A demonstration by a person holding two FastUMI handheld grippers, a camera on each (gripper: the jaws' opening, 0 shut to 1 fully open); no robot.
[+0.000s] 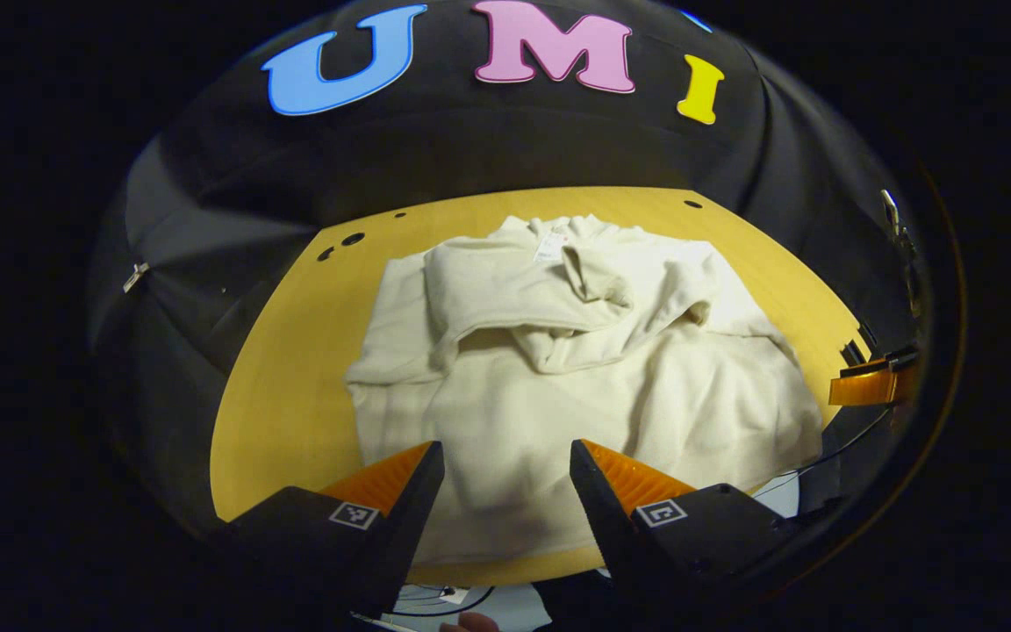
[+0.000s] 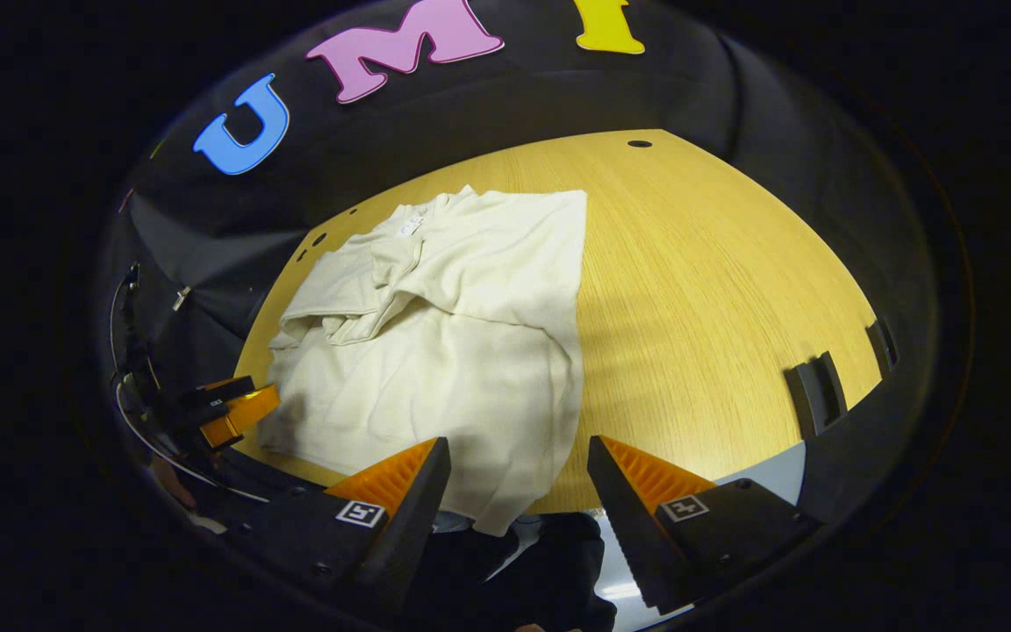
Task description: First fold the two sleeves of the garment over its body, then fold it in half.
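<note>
Left gripper view. Left gripper (image 1: 505, 474): jaws spread wide, nothing between them, poised above the near hem. Garment (image 1: 611, 412): pale sweatshirt, flat on the wooden table (image 1: 286, 386), collar at the far end, hem at the near edge, so its long axis runs straight away from the gripper. Two sleeves (image 1: 541, 303): both lie crossed over the chest, bunched rather than smooth. Right gripper (image 1: 865, 382): partly seen at the right margin, beside the garment's right edge; its opening cannot be told here.

Right gripper view. Right gripper (image 2: 519, 478): jaws wide apart, holding nothing, over the near right corner of the hem, which droops past the table edge. Garment lies ahead and to the left. Left gripper sits at the left margin, close to the near left corner.

Judgement: sleeve folds look done; the halving fold remains, hem carried toward collar, each gripper nearest its own hem corner.
</note>
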